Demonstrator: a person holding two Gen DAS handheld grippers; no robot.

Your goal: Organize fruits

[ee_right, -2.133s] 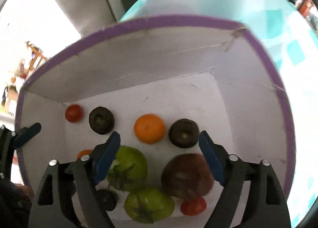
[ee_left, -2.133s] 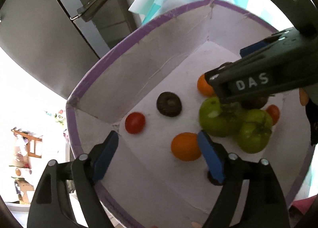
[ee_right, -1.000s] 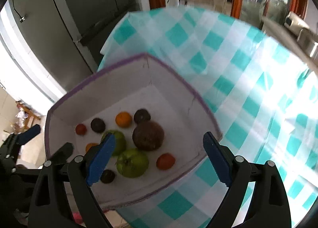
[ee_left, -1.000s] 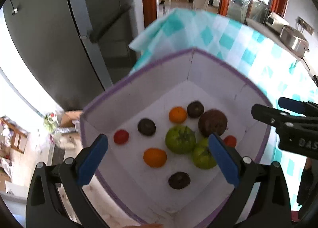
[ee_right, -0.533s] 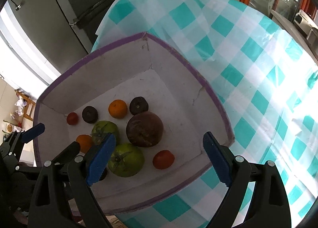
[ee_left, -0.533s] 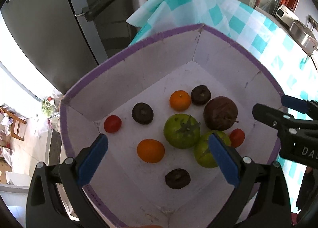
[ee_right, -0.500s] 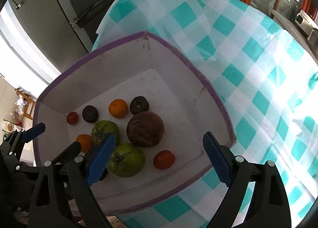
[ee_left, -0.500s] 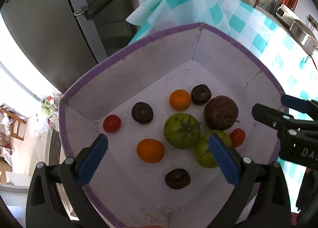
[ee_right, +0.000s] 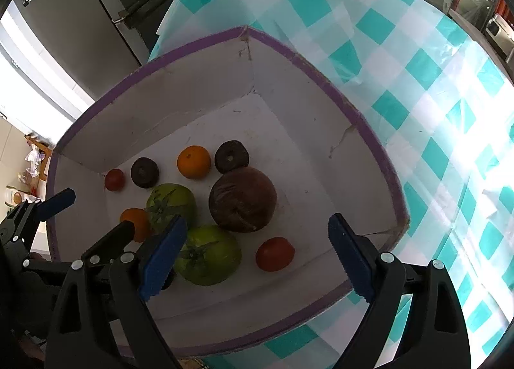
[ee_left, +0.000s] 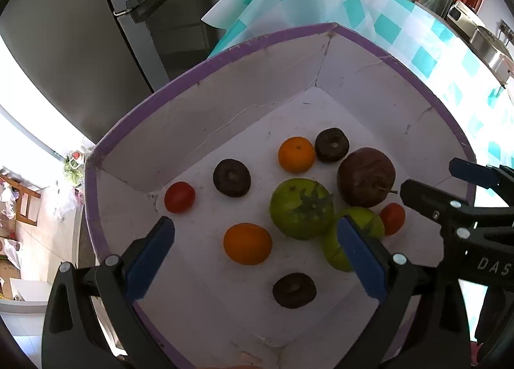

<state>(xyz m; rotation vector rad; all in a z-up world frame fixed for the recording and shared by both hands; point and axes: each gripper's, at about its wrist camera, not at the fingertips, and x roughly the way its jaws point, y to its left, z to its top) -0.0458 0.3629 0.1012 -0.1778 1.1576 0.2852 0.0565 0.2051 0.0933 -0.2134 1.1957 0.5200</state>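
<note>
**Supervisor:** Report the state of both grippers.

**Operator:** I see the left gripper (ee_left: 255, 250) with its jaws spread wide and nothing between the pads. The right gripper (ee_right: 255, 256) is likewise spread wide and holds nothing. Both hang above the white box (ee_right: 321, 150) with the purple rim.

**Supervisor:** Location of the fruit?

**Operator:** All of it lies on the box floor. In the left wrist view, an orange (ee_left: 247, 243) sits between the left pads, below them. A green tomato (ee_left: 300, 208) lies just beyond, touching a second green tomato (ee_left: 369, 222) partly hidden behind the right-hand pad. A dark brown apple (ee_left: 366, 176) lies farther back, and a dark round fruit (ee_left: 294, 290) lies nearest the camera.

**Supervisor:** And under the right gripper?

**Operator:** In the right wrist view, a red tomato (ee_right: 274, 253) lies between its pads, well below them. The box stands on a teal checked tablecloth (ee_right: 417, 79).
</note>
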